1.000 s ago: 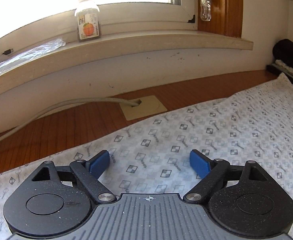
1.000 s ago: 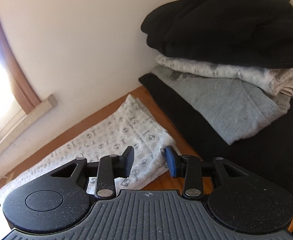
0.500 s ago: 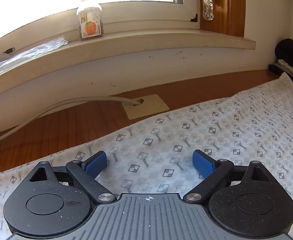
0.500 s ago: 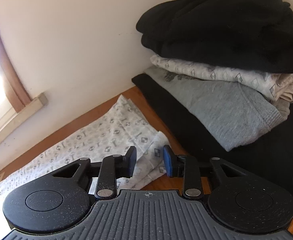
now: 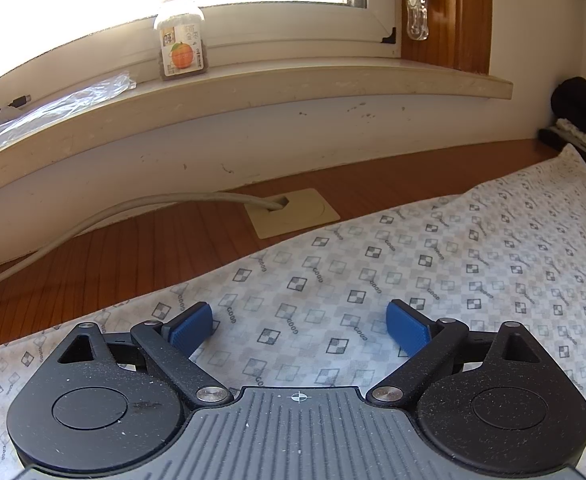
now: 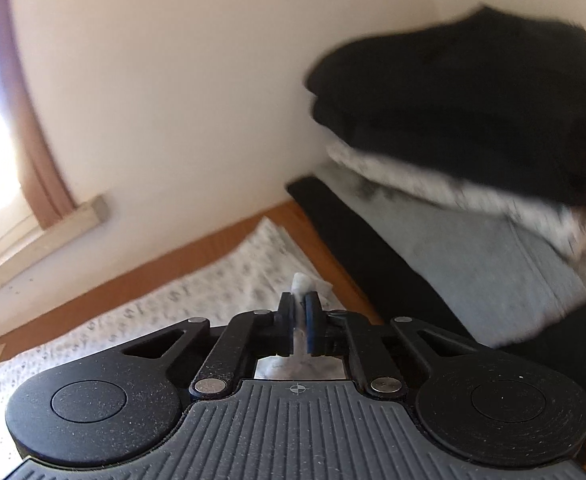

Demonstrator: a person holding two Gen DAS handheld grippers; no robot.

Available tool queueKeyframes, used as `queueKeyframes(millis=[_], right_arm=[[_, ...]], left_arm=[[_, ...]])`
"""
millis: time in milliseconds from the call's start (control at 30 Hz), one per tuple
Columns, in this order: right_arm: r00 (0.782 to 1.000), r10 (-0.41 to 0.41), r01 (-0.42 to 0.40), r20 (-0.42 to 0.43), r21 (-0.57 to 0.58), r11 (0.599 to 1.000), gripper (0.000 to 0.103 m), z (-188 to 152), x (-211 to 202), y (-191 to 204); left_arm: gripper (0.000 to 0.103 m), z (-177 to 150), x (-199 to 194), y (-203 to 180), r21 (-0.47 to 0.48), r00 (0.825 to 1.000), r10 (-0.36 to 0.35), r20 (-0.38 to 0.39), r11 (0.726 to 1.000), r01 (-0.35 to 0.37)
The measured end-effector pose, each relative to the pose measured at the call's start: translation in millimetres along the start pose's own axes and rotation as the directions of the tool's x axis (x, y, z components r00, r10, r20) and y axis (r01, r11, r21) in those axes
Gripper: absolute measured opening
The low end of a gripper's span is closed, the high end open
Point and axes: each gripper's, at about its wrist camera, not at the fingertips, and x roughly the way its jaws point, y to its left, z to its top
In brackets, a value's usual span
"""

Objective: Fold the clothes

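**Right jaws pinch the cloth corner, left jaws wide over the fabric**

At the bottom of my right wrist view, the right gripper [image 6: 299, 322] has its jaws pressed together on a small bunched fold of the patterned white garment [image 6: 197, 300]; a tuft of the cloth pokes up just above the pads at frame centre. The picture is blurred, so I cannot read the print here. Beyond the pinch, the garment spreads toward the lower left across the wooden tabletop [image 6: 229, 248]. Further back on the right sits a stack of folded clothes [image 6: 473, 184]: black on top, pale patterned and grey layers below, all resting on a black cloth.

In my left wrist view, the left gripper [image 5: 299, 326] stands with its blue pads [image 5: 192, 327] spread wide apart, hovering low over the same garment [image 5: 433, 264], nothing between them but flat fabric below. Past the cloth edge, a grey cable [image 5: 105, 216] runs into a beige floor-style outlet plate [image 5: 297, 214] at centre. Beyond that, on the windowsill [image 5: 293, 88], a jar with an orange on its label [image 5: 183, 46] stands at upper left of centre, with clear plastic wrap [image 5: 53, 104] to its left.
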Motion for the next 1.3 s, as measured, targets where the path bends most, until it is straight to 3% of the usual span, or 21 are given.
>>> queueKeyframes(millis=[233, 467, 567, 733, 900, 1033, 1300], right_arm=[[0.988, 0.154, -0.155, -0.024, -0.105, 0.982, 0.006, -3.1, -3.5, 61.7], [0.936, 0.310, -0.342, -0.167, -0.227, 0.912, 0.006, -47.2, -9.6, 127.3], [0.935, 0.293, -0.344, -0.202, -0.300, 0.890, 0.006, -63.9, -8.5, 137.0], [0.929, 0.288, -0.353, -0.234, -0.315, 0.881, 0.006, -73.4, -5.7, 128.5], [0.912, 0.316, -0.395, -0.261, -0.354, 0.847, 0.022, -81.8, -11.1, 131.1], [0.894, 0.355, -0.440, -0.275, -0.384, 0.812, 0.024, -85.2, -20.7, 141.8], [0.921, 0.317, -0.382, -0.225, -0.370, 0.847, 0.025, -72.0, -19.9, 122.5]], left_arm=[[0.095, 0.0, 0.0, 0.4, 0.000, 1.000, 0.000, 0.000, 1.000, 0.000], [0.095, -0.2, 0.1, 0.0, 0.000, 1.000, 0.001, 0.001, 1.000, -0.001], [0.095, -0.3, 0.3, 0.7, 0.001, 1.000, 0.000, 0.002, 1.000, 0.000], [0.096, -0.3, 0.7, 1.4, 0.001, 1.000, 0.000, 0.002, 1.000, 0.000], [0.096, -0.3, 0.7, 1.7, -0.001, 1.000, 0.000, 0.001, 1.000, 0.000], [0.096, -0.2, 0.8, 1.9, 0.000, 1.000, 0.001, 0.002, 1.000, -0.001], [0.099, 0.5, 2.4, 3.4, -0.014, 1.000, 0.003, -0.006, 1.000, -0.003]])
